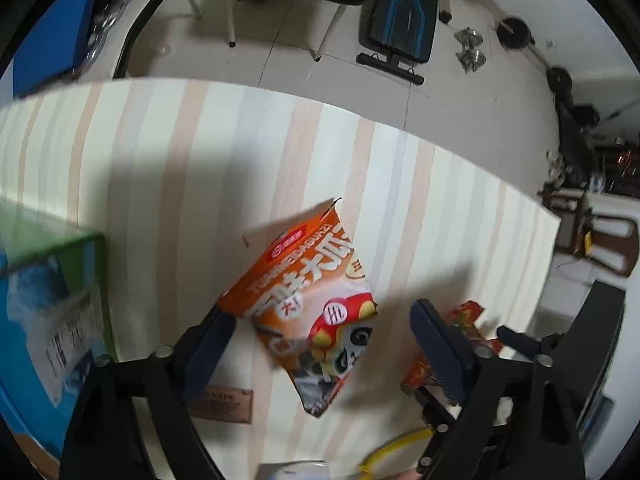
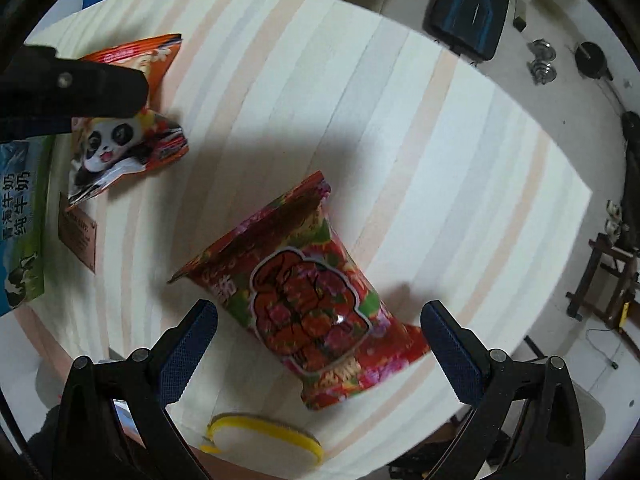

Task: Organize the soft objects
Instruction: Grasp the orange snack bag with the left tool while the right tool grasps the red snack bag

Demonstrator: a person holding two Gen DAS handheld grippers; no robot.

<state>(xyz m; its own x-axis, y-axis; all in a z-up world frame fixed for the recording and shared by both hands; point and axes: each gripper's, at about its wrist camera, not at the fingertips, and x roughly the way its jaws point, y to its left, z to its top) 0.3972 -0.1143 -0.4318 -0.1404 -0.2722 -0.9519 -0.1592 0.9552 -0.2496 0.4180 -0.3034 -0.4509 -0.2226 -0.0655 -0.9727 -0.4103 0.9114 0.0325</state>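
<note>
Blue-green milk carton (image 2: 22,216): it stands at the far left of your striped desk (image 2: 400,128); leave it.
Left hand-held gripper (image 1: 320,336): your jaws are apart and empty, straddling the orange panda snack bag (image 1: 308,304) lying flat between them.
Right hand-held gripper (image 2: 320,328): also spread wide, nothing clamped, framing the red floral snack bag (image 2: 308,296) on the desk.
Step in hand: I judge you are lining up both pickups.
Next move: lower, then close gently on each bag; they crumple easily.
</note>
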